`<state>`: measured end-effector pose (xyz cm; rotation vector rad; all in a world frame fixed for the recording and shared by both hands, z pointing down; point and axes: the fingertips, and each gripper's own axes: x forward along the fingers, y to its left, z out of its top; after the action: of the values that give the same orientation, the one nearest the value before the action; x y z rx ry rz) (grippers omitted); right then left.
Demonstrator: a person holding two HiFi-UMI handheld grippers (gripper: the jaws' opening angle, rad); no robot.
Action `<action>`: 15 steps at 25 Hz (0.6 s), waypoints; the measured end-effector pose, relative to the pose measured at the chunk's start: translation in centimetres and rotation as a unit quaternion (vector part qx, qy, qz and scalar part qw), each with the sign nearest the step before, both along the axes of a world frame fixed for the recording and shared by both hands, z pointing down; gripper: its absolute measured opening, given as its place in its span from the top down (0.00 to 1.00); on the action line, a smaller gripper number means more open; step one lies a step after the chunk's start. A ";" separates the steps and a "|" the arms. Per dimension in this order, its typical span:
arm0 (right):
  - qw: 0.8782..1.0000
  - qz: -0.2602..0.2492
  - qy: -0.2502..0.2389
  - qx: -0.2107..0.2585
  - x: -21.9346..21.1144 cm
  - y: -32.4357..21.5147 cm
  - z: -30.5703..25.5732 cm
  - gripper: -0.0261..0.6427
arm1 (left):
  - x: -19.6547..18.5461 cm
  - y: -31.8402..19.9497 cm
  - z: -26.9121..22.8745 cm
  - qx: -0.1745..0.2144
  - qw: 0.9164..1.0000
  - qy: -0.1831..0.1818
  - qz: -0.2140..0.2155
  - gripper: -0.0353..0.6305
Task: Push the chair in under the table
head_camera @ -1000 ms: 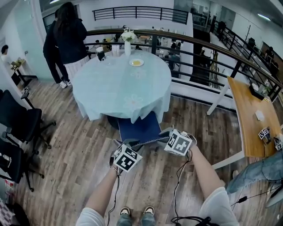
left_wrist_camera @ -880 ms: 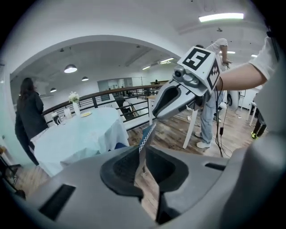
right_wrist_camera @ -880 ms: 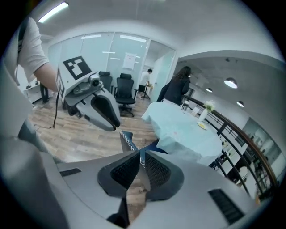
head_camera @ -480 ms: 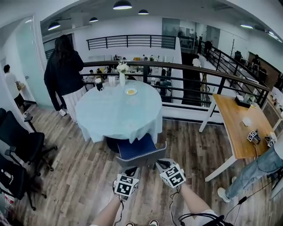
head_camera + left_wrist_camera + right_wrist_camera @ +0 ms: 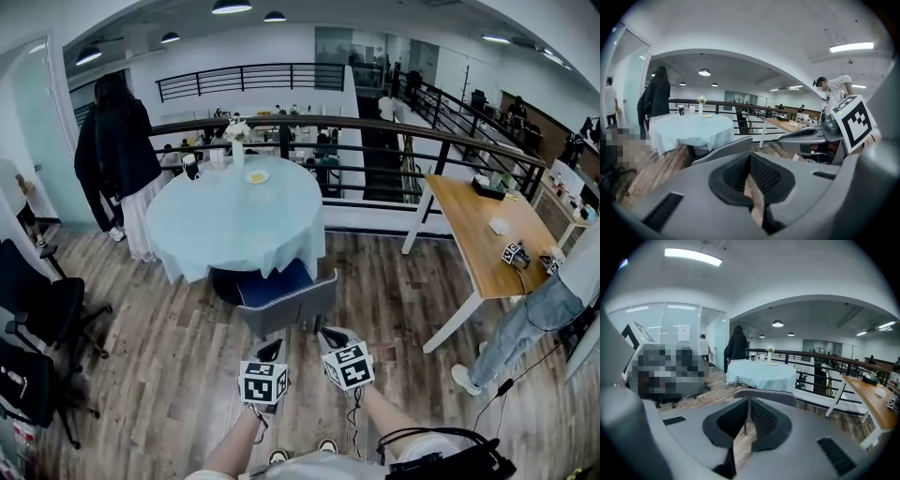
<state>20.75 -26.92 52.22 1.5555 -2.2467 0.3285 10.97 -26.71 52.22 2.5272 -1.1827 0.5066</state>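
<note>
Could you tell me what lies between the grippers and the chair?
Only bare wood floor, in the head view. Left gripper and right gripper, whose jaws have just been closing on nothing, sit short of the chair.

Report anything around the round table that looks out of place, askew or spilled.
Nothing looks spilled or damaged. The one thing out of place is the grey chair: only part of its blue seat is tucked under the cloth of the round table, and its back stands out on the wooden floor. It faces the table roughly squarely, not askew.
</note>
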 end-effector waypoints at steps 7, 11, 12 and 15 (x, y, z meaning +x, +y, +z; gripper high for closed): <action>1.000 0.027 -0.010 -0.012 -0.3 1.6 -0.2 0.91 | -1.6 1.1 -0.2 -0.005 1.000 0.004 -0.016 0.94; 0.999 0.046 -0.024 -0.013 -0.9 2.2 -0.5 0.91 | -2.3 1.0 -0.7 -0.002 0.999 0.009 -0.032 0.94; 0.998 0.057 -0.031 -0.014 -1.0 2.5 -0.6 0.91 | -2.5 1.0 -0.8 -0.002 0.999 0.011 -0.038 0.94; 0.995 0.088 -0.050 -0.006 -1.3 3.7 -0.6 0.91 | -2.9 1.6 -0.9 -0.004 0.998 0.024 -0.061 0.94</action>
<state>19.43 -23.18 51.57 1.7721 -2.1796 0.4797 8.10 -25.13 51.30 2.4278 -1.3032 0.4188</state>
